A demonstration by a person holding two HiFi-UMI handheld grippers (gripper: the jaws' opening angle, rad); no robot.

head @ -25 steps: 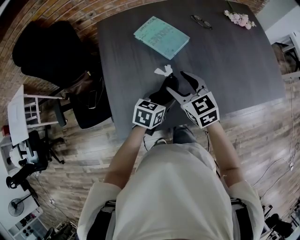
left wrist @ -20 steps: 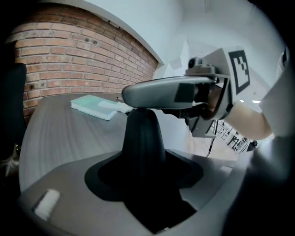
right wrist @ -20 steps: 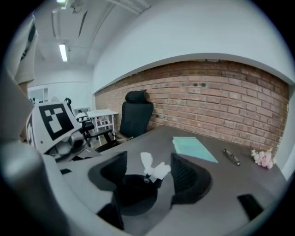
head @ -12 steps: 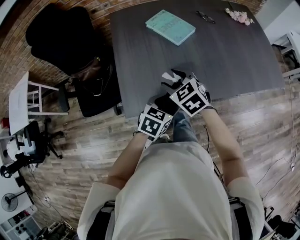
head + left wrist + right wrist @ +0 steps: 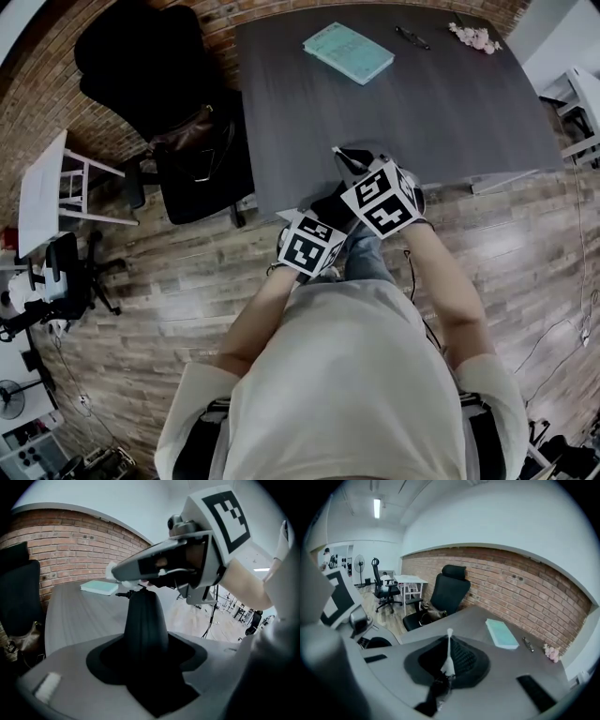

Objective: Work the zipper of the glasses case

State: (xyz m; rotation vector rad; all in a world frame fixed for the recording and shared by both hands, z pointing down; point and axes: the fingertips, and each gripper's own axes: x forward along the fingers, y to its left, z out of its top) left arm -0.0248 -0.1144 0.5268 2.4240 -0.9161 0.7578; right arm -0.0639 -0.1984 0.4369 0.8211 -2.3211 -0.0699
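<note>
1. The left tongs [image 5: 330, 204] appear clamped across the dark glasses case [image 5: 142, 620]. They hold it in the air at the near edge of the desk [image 5: 441, 112]. Judged purpose: to anchor the case while the zipper is drawn.
2. The right tongs [image 5: 446, 667] have just closed and are pressed together on the white pull tag [image 5: 449, 641], which stands up between the pads. Judged purpose: a grip for drawing the slider along.
3. The two tongs sit just beside each other, the right tips over the case's far end.
4. Count in hand: two tongs, one case, one tag.
5. Count on the desk, well apart from the work: one teal book [image 5: 348, 52], one pair of spectacles [image 5: 412, 37], one pink flower sprig [image 5: 473, 36].
6. One black chair [image 5: 141, 66] stands beside the desk.
</note>
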